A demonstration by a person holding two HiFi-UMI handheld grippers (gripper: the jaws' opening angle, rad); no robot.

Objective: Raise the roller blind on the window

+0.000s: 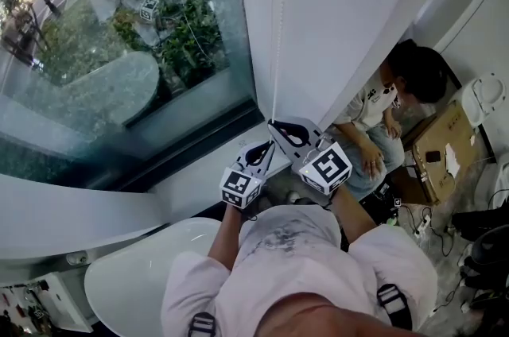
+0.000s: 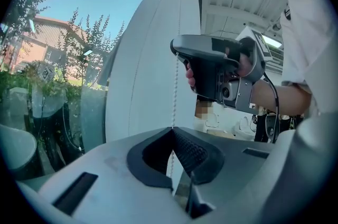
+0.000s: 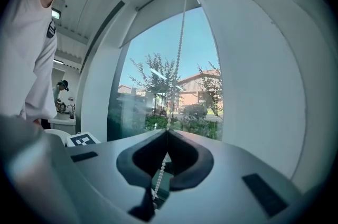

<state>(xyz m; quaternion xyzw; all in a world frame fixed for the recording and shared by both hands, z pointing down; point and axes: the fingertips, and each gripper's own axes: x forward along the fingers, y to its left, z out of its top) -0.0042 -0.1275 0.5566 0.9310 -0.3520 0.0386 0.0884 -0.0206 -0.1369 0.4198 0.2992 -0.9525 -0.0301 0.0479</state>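
The person is standing at the window [image 1: 119, 49] and is holding both grippers up to the bead chain [image 1: 276, 49], which is hanging down the white wall [image 1: 342, 17] just to the right of the window glass.

The left gripper [image 1: 273, 141] is pinching the chain. In the left gripper view its jaws [image 2: 171, 129] are pressing together at their tips, with the bead chain [image 2: 175, 91] caught between them. The chain is running on down through the dark opening behind the tips.

The right gripper [image 1: 270, 122] is gripping the same chain just above the left one. It is showing higher up the chain in the left gripper view [image 2: 216, 70]. In its own view the right gripper [image 3: 167, 130] is also closing its jaws tip to tip on the bead chain [image 3: 179, 54]. The beads are trailing down through the gap behind the tips.

The roller blind [image 3: 158, 11] is sitting high in the window [image 3: 158, 85]. It is covering only the top of the glass, while trees and a building are showing below its bottom edge. The chain is rising from the jaws to the blind's right end.

Well to the right of the window, a seated person [image 1: 398, 105] is bending forward beside a cardboard box [image 1: 441, 153].
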